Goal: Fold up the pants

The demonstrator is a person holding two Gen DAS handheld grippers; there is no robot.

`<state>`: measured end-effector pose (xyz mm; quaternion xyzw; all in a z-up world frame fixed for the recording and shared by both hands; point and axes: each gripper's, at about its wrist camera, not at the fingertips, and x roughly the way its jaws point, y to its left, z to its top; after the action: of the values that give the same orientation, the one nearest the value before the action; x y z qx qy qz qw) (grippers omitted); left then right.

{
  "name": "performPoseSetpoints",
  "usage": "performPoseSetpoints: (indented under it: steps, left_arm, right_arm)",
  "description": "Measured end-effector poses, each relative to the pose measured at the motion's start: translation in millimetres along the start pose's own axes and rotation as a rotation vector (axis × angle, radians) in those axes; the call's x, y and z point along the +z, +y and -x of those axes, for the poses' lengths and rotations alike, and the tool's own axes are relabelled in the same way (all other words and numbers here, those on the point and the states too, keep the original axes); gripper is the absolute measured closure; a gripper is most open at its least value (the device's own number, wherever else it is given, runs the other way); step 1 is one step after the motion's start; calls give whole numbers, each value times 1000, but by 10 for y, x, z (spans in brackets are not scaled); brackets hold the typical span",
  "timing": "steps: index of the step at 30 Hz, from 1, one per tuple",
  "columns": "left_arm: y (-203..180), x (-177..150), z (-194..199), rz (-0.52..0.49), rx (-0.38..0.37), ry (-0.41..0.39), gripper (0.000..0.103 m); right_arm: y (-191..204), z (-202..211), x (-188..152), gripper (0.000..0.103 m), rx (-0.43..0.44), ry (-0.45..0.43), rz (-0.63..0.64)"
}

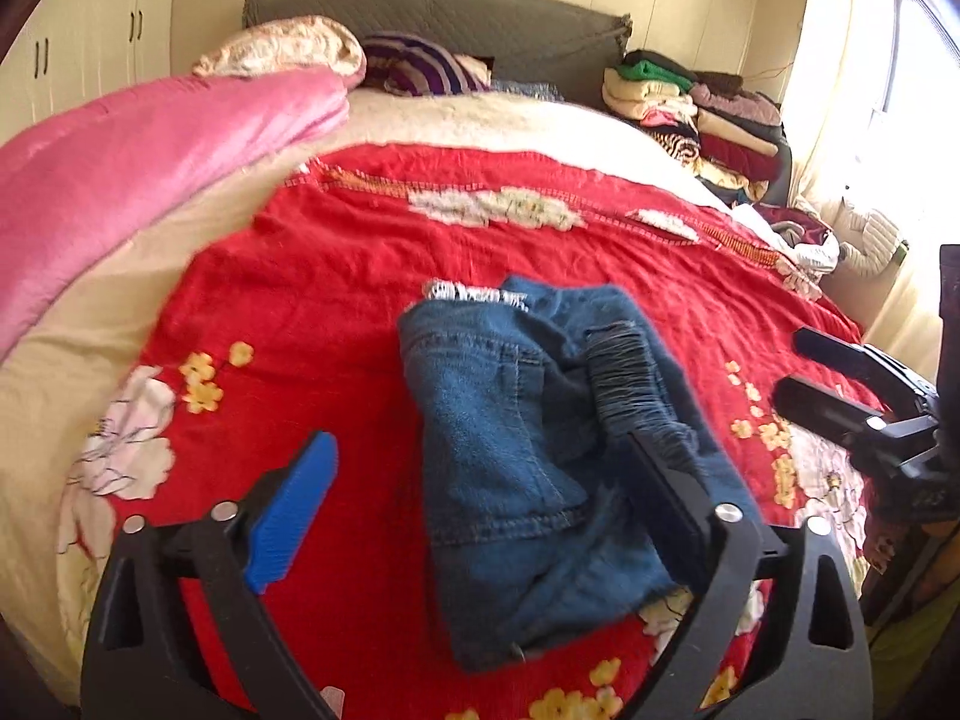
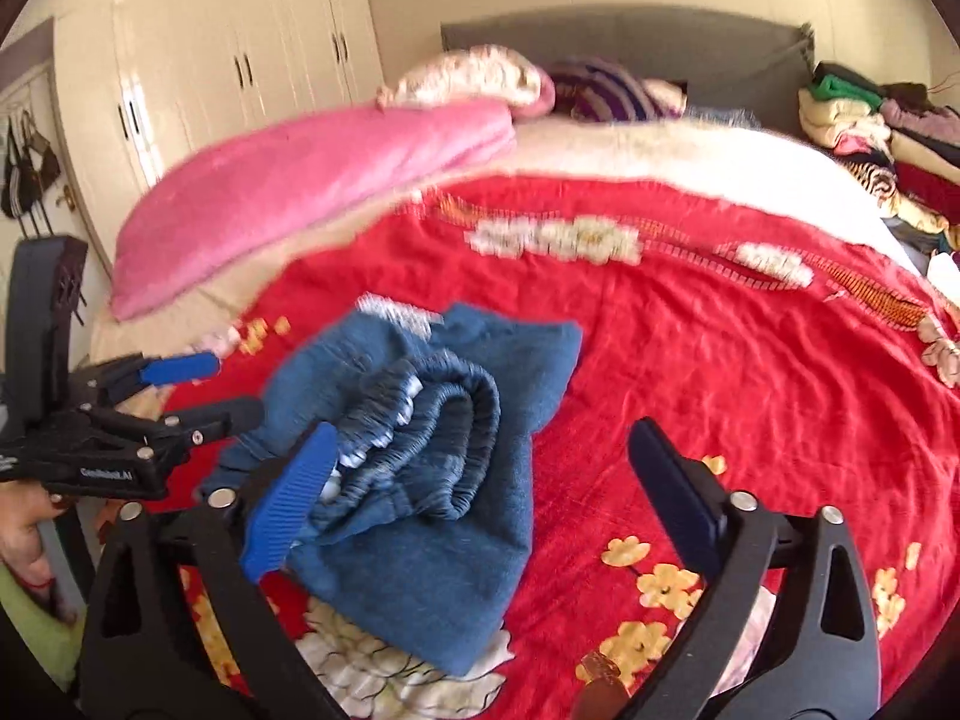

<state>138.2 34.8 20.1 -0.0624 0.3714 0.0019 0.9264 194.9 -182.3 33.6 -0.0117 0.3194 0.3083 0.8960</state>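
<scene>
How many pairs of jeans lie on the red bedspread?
1: the folded jeans lie near the front of the red bedspread. The clothes pile may hide more.

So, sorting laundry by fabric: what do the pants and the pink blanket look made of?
The pants look like blue denim: matte, with contrast seam stitching, a patch pocket and a gathered elastic waistband. The pink blanket looks like plush fleece or velvet with a soft sheen, though that is uncertain.

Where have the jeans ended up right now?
The jeans lie folded in a bundle on the red bedspread, near the bed's foot. Both views show them between the two open tongs, left and right, with the pink blanket farther off.
</scene>
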Motion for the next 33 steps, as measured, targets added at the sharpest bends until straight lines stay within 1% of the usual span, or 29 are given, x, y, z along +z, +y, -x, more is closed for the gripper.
performPoseSetpoints:
  steps: [4,8,12,14,20,23,24,26,28,31,33]
  left_arm:
    - [-33,-53,258,6,-1,-36,5]
    - [-59,-85,442,20,-16,-44,4]
    - [-103,-138,614,12,5,-69,4]
    - [-118,-193,682,13,7,-68,4]
    - [-150,-411,811,-1,39,-40,4]
    - [-134,-549,852,3,37,-26,4]
    - [-123,-618,870,7,39,-21,4]
    - [-108,-710,889,11,46,-16,4]
    - [-103,-818,909,16,51,-19,4]
    - [-132,-977,903,35,36,-10,4]
    - [-178,-1083,874,33,14,-2,4]
  right_arm:
    - [40,366,-11,9,-2,-81,8]
    - [102,675,-58,9,5,-135,16]
    - [155,885,-114,9,5,-167,13]
    - [191,971,-156,9,5,-173,14]
    - [341,1060,-352,9,-21,-147,38]
    - [404,1070,-467,9,-40,-129,59]
    - [425,1068,-499,9,-50,-123,69]
    - [466,1086,-606,9,-101,-124,90]
    - [477,1089,-694,9,-121,-117,89]
    - [477,1041,-809,9,-129,-74,96]
    - [462,1010,-875,9,-133,-58,69]
